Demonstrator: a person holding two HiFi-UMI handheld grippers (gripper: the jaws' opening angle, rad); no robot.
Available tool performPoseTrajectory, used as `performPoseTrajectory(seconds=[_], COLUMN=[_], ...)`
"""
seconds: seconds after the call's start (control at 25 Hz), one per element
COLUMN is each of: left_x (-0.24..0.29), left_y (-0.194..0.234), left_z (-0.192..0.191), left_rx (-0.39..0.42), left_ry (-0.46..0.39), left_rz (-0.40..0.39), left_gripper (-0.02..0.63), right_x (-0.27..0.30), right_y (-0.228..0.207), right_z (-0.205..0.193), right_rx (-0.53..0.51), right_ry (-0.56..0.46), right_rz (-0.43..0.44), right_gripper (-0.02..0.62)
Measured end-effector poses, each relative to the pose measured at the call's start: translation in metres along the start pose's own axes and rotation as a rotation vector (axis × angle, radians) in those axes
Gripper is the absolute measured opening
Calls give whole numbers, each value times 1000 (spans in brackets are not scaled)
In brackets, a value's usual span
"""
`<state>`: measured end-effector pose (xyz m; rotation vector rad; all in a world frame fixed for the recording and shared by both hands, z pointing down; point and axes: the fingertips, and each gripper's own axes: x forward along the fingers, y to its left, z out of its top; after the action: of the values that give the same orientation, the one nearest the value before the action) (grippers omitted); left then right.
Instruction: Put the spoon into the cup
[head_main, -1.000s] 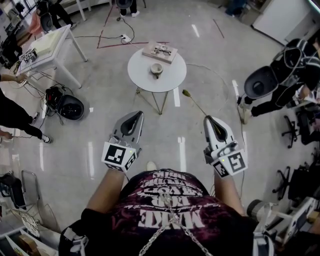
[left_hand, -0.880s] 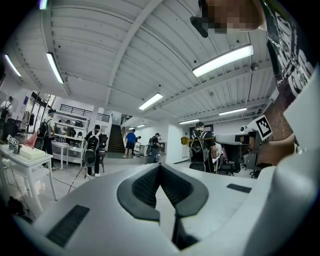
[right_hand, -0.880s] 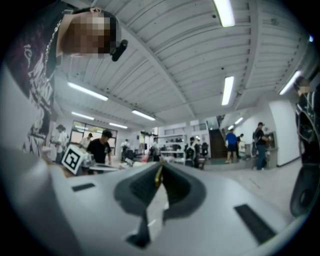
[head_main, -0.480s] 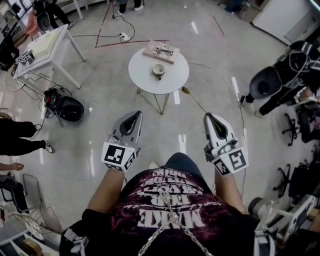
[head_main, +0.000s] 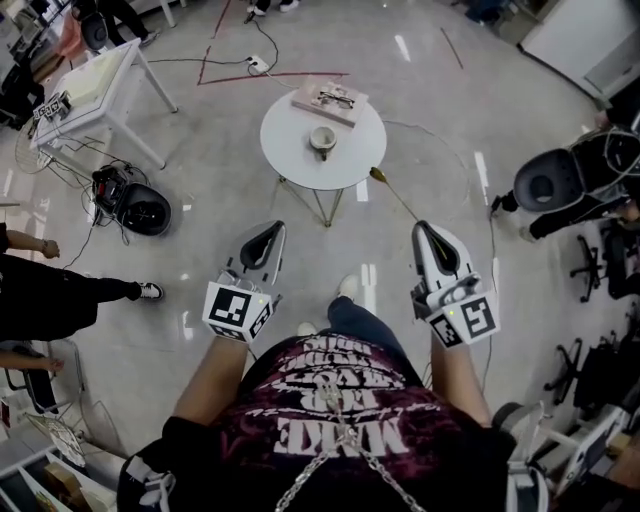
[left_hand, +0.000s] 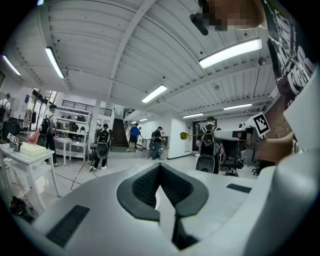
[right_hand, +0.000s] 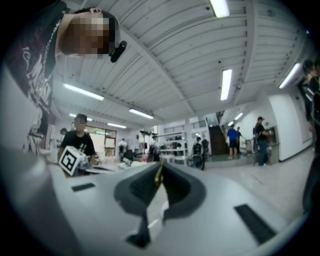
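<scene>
Open floor (head_main: 200, 260) separates round table (head_main: 290, 140) from left claw (head_main: 270, 232), clenched empty, and right claw (head_main: 420, 228) grasping spoon (head_main: 395, 195).

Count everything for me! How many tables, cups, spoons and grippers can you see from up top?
Tables: 2, the round table and the side table
Cups: 1, the cup
Spoons: 1, the spoon
Grippers: 2, the left gripper and the right gripper
Total: 6
</scene>
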<state>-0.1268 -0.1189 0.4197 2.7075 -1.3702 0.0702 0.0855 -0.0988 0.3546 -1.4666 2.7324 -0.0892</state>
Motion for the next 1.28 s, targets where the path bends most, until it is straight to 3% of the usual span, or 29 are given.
performPoseTrajectory(seconds=[0.44, 0.84, 1.28], left_x=[49, 84, 127], left_y=[-5, 3, -3], left_z=[13, -5, -3], left_rx=[1, -27, -20], left_ry=[5, 32, 35], left_rz=[12, 48, 17], left_gripper=[23, 23, 23], right_x=[21, 37, 51], right_y=[-47, -83, -107], right_z=[4, -20, -22], right_rx=[9, 38, 38], right_ry=[-19, 52, 49], right_rz=[33, 32, 58], right_gripper=[35, 35, 35])
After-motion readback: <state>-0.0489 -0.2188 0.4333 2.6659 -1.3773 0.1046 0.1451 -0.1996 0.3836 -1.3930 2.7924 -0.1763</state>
